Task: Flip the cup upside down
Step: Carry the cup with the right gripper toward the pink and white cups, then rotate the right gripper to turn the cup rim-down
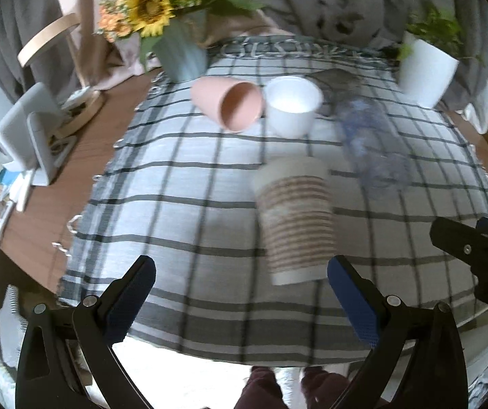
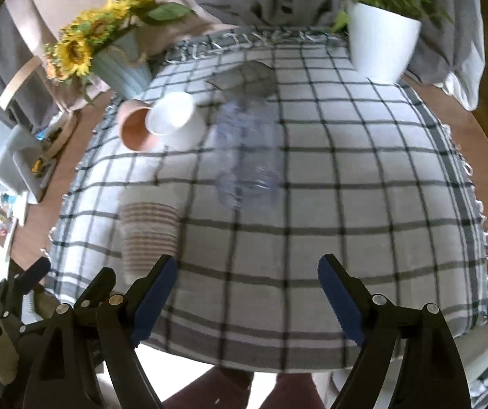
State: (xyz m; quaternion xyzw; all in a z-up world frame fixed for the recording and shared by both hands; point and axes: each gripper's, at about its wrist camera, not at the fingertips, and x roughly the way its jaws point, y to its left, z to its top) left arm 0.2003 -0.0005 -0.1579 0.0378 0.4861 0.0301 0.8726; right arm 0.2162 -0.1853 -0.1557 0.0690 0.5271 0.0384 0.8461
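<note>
- The left hand-held gripper (image 1: 242, 281) is spread wide and holds nothing; its blue pads (image 1: 352, 301) sit low over the near edge of the surface (image 1: 114, 136), probably so the fingers can close from both sides around a cup.
- The right hand-held gripper (image 2: 247, 281) is likewise spread and empty, aimed at the open middle of the checked cloth (image 2: 363, 204); it appears to be waiting, not reaching.
- The striped paper cup (image 1: 295, 218) stands just beyond the left fingers, nearer the right-side one, wide mouth up and narrow base on the cloth. Being closest, it is likely the cup to turn over.
- A clear plastic cup (image 1: 373, 143) lies or leans to the right of it; blur and transparency make its posture hard to tell.
- Farther back, a pink cup (image 1: 230, 102) lies on its side, mouth toward the camera, touching or just beside an upright white cup (image 1: 293, 105).
- A sunflower vase (image 1: 182, 51) and a white plant pot (image 1: 426, 68) mark the far corners.
- A grey object behind the white cup is too smeared to name, and the cloth's near edge hides what lies below.
</note>
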